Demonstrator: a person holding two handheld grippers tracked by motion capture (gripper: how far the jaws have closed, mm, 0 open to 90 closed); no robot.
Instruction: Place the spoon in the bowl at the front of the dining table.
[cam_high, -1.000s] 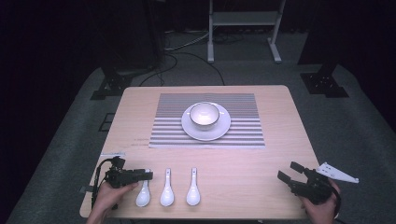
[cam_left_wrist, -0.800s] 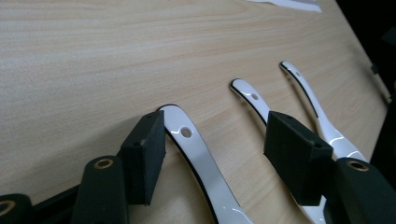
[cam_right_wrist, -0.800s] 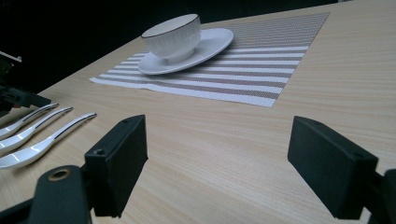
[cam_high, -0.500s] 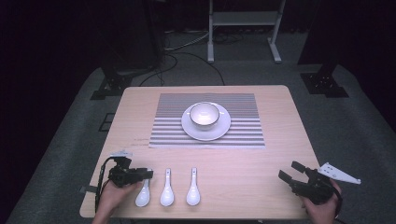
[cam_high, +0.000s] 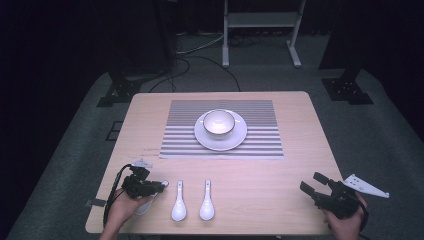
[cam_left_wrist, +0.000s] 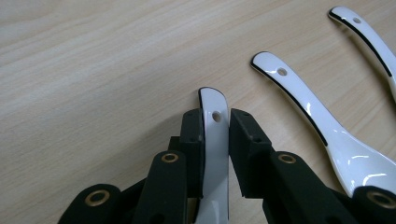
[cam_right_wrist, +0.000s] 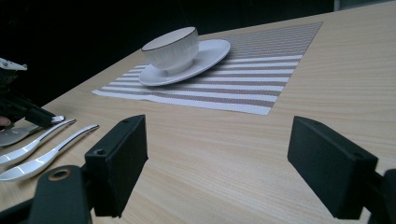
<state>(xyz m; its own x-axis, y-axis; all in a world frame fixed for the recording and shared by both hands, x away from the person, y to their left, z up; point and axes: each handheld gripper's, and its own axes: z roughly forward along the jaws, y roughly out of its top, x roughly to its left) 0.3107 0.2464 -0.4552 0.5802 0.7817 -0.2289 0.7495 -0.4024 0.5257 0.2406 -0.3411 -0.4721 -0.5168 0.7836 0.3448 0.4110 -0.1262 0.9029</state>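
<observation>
Left gripper (cam_high: 159, 186) near the front left corner of the tabletop (cam_high: 300, 145), jaws just now closing and clamped on the handle of the leftmost white spoon (cam_left_wrist: 214, 140); in the left gripper view, handle tip with its small hole poking out just past the pads, one pad pressed against each side of the handle. Two more white spoons (cam_high: 179, 204) (cam_high: 207, 202) lying flat just beside it to the right, side by side, apart from each other, handles pointing away from the person. Right gripper (cam_high: 316, 185) near the front right corner of the tabletop, well apart from the spoons, jaws spread wide with nothing but bare wood between them. Farther back, a striped placemat (cam_high: 260, 125) in the middle of the tabletop, a white saucer (cam_high: 240, 137) on it, a white cup (cam_high: 218, 122) standing upright on the saucer
</observation>
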